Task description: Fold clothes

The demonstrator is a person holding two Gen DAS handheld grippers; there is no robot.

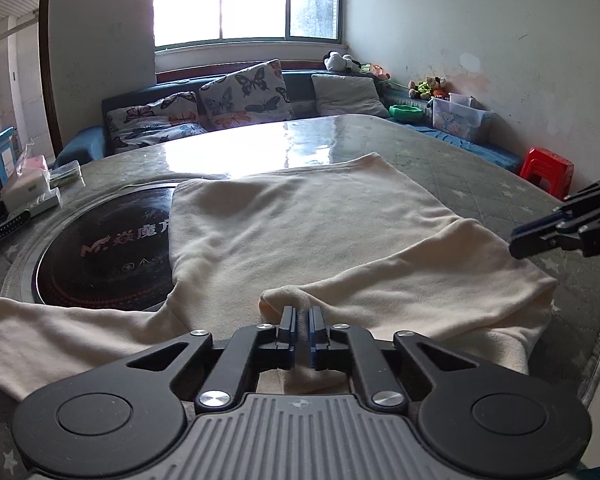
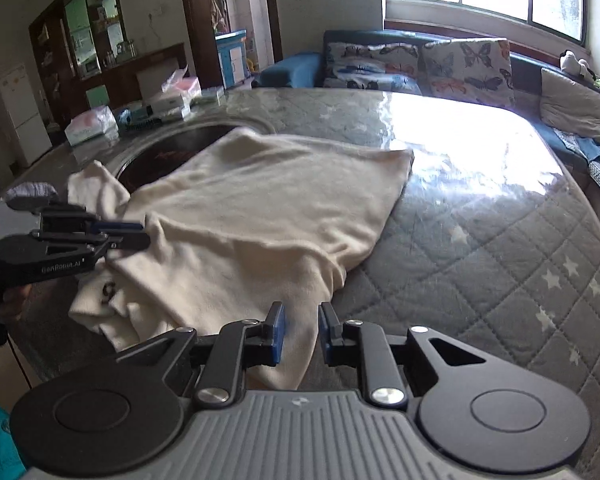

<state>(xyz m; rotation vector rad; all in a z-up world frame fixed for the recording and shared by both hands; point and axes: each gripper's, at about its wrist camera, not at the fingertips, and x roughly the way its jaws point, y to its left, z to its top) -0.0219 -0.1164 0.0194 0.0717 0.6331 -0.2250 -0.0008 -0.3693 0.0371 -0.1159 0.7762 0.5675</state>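
Scanning from the left, you had boxes and packets (image 1: 32,188) along the far left edge of the quilted table (image 1: 480,184), then the dark round hotplate (image 1: 100,248) set into its top. One sleeve (image 1: 60,336) of the cream garment (image 1: 292,232) lay over the plate's near rim, and the body of the garment was spread flat toward the table's middle. Your left gripper (image 1: 299,322) sat at the near edge with its fingers pressed together on a raised fold of the cloth (a small ridge stood up just ahead of the tips). Farther right, your right gripper (image 2: 301,330) hung over the other sleeve; its fingers stood slightly apart, cloth lying beneath the gap, not pinched. Behind the table ran a blue sofa (image 1: 300,84) with butterfly cushions (image 1: 244,92), and a red stool (image 1: 546,170) stood at far right.
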